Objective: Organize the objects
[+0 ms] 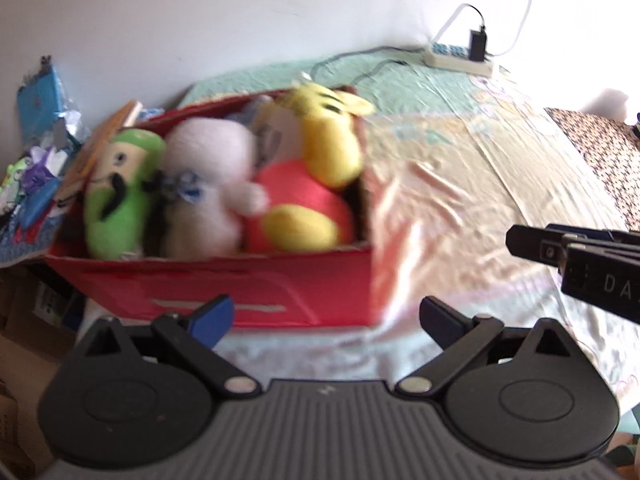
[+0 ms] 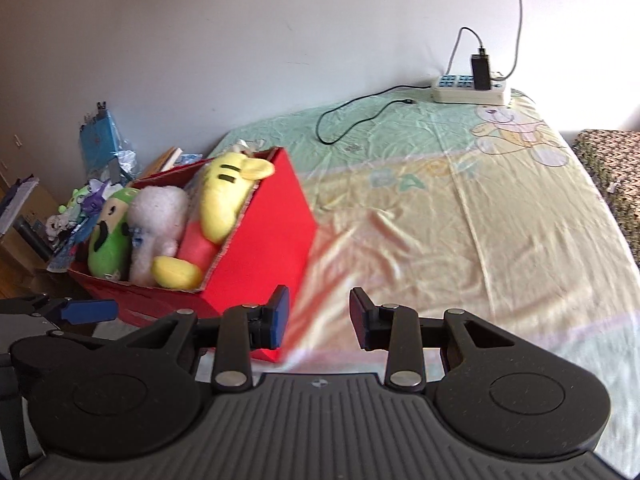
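Note:
A red cardboard box stands at the left end of the bed. It holds a green plush, a white plush and a yellow and red plush. My left gripper is open and empty, just in front of the box. My right gripper is open and empty, near the box's right front corner. The right gripper also shows at the right edge of the left wrist view.
The bed sheet spreads to the right of the box. A power strip with a black charger and cables lies at the far edge by the wall. Books and small toys are piled left of the box. A patterned cushion is at the right.

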